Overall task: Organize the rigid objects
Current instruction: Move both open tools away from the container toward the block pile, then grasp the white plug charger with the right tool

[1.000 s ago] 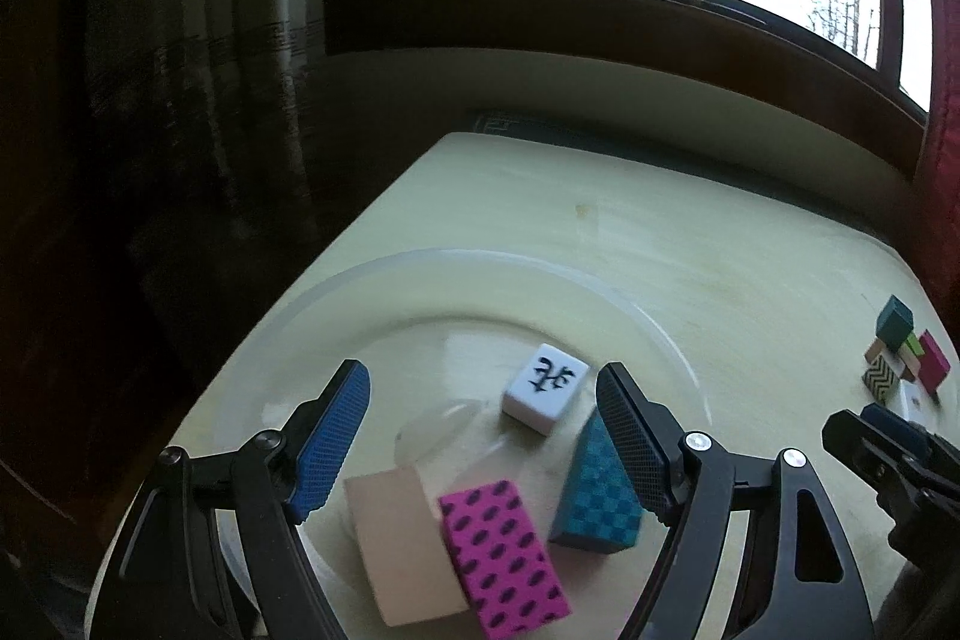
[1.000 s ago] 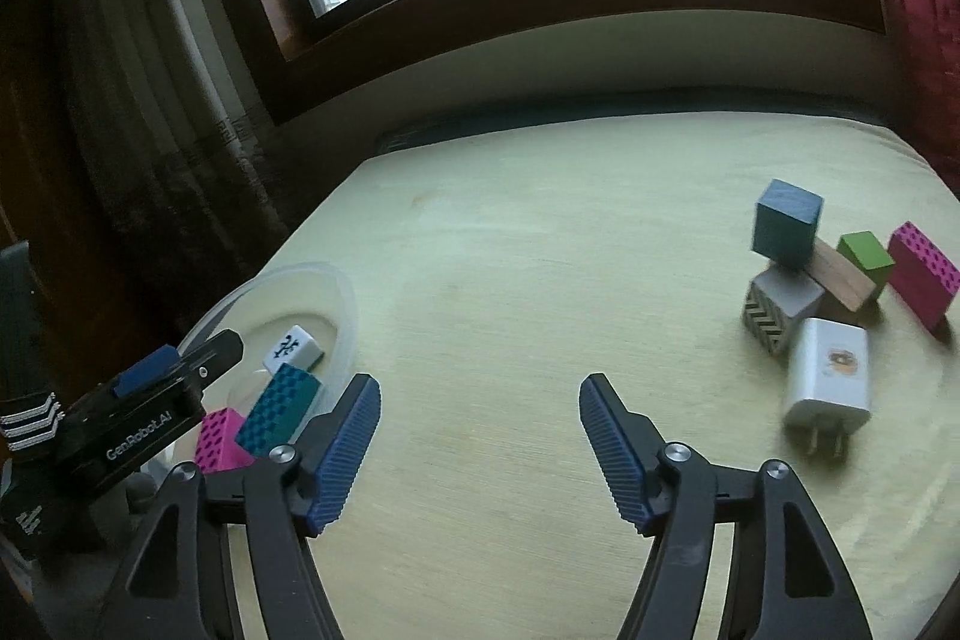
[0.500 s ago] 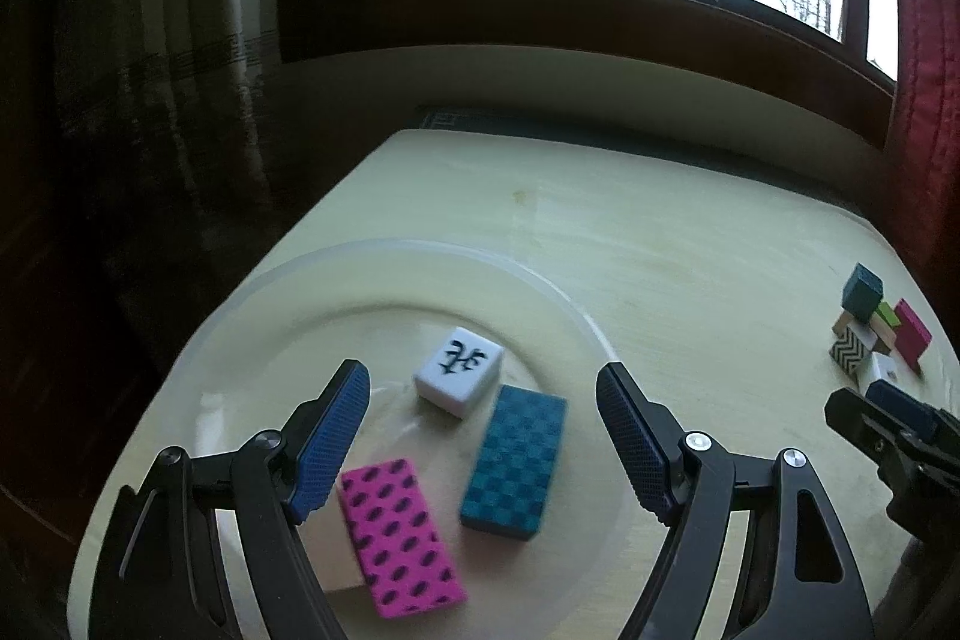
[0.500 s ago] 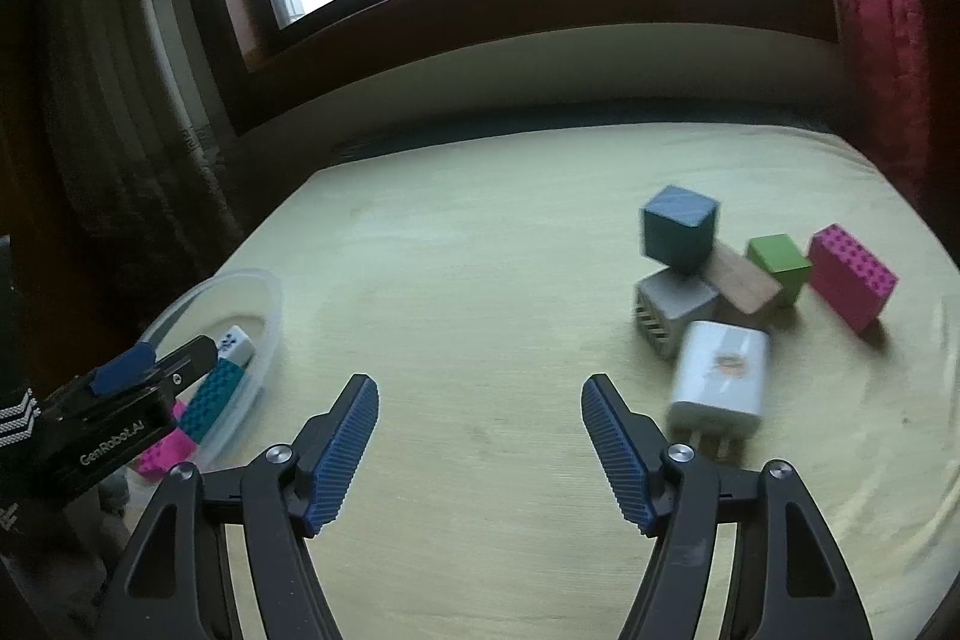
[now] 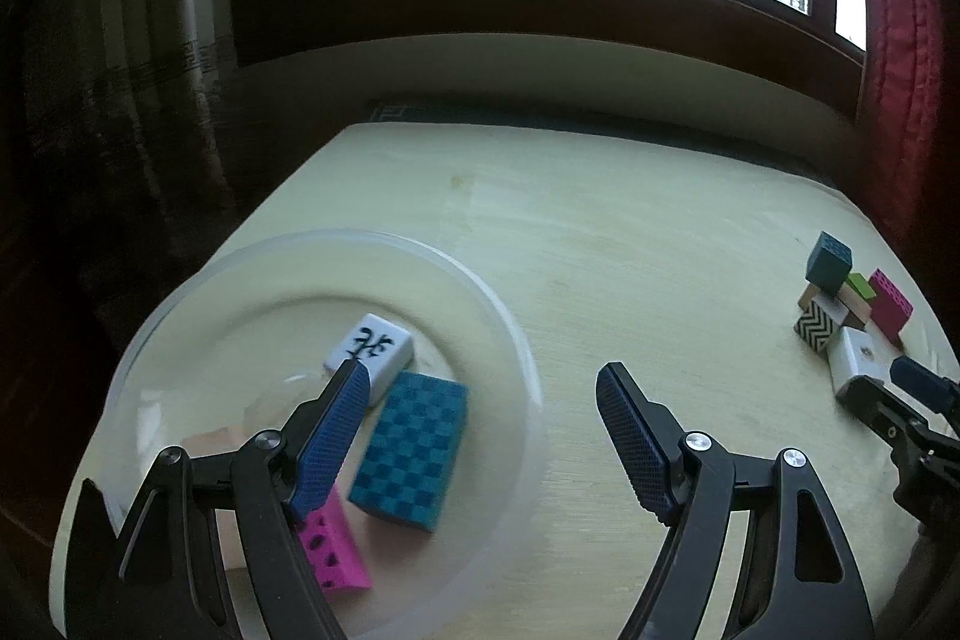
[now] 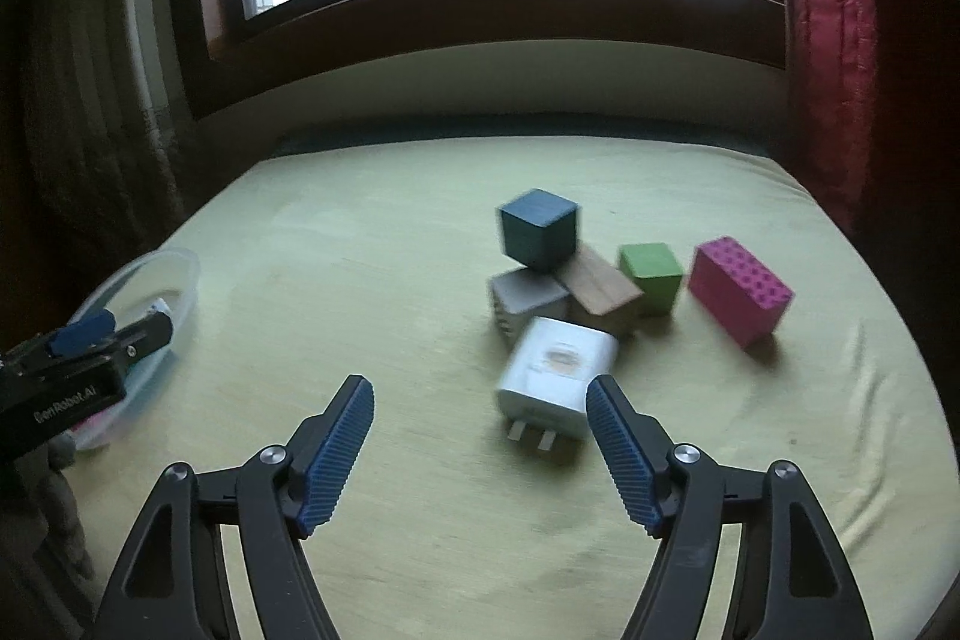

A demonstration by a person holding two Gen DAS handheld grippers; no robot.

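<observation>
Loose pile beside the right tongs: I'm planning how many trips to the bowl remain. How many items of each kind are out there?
Wooden blocks: 5: teal cube, grey zigzag block, plain wood block, green cube, pink dotted block
Wall chargers: 1: white charger
Total: 6

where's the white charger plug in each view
Left wrist view: the white charger plug lies at the far right edge, below the block pile.
Right wrist view: it lies near centre, just ahead of the open fingers.
Shared landmark: the dark teal cube perched on the pile.
</observation>
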